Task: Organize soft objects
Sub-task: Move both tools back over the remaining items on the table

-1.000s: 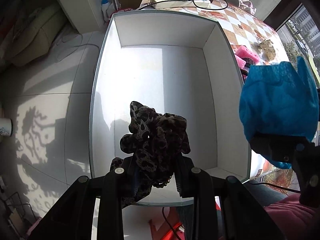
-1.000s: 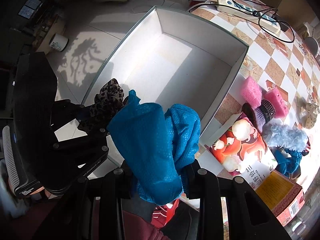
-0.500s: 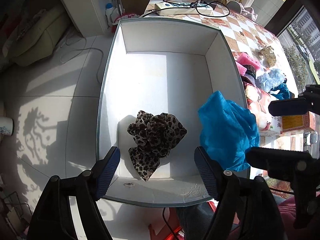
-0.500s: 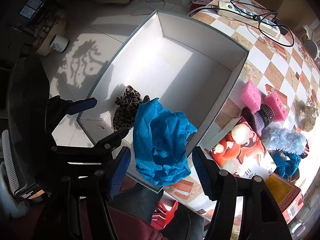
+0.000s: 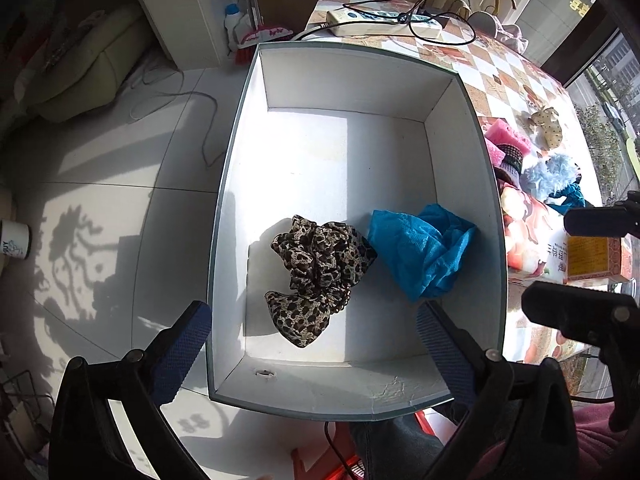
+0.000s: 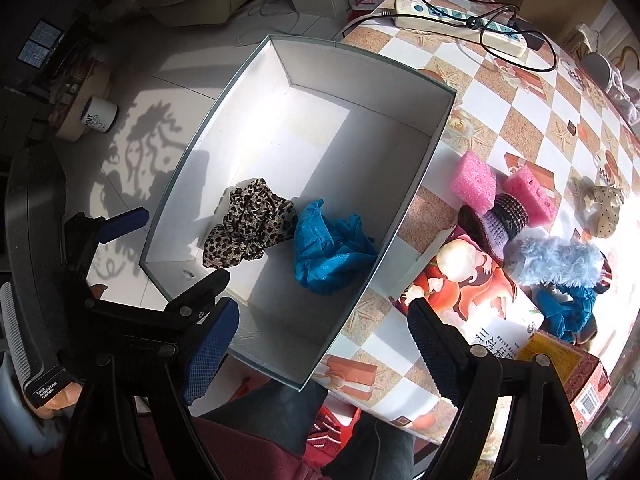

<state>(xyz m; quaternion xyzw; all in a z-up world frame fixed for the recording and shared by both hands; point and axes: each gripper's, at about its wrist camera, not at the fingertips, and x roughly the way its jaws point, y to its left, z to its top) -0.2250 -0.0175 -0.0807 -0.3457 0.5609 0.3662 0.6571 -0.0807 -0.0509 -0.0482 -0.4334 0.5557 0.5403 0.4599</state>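
Note:
A leopard-print scrunchie [image 5: 318, 268] and a crumpled blue cloth [image 5: 422, 250] lie side by side on the floor of a white box [image 5: 460, 128], near its front end. Both also show in the right wrist view: the scrunchie [image 6: 248, 228] and the blue cloth [image 6: 330, 250] in the box [image 6: 430, 148]. My left gripper [image 5: 312, 344] is open and empty above the box's near rim. My right gripper [image 6: 320, 348] is open and empty above the box's near right corner. More soft things lie on the table: two pink sponges [image 6: 474, 180], a knitted purple piece [image 6: 496, 224], a fluffy light-blue piece [image 6: 560, 262].
The box overhangs the edge of a checkered table [image 6: 520, 128]. A picture carton [image 6: 464, 280] and an orange box [image 6: 560, 364] lie right of the box. A power strip with cables [image 6: 460, 24] is at the far end. A mug [image 6: 98, 114] stands on the tiled floor.
Both grippers opened and let go: the scrunchie and then the blue cloth dropped into the box. Both grippers pulled back and up from the box.

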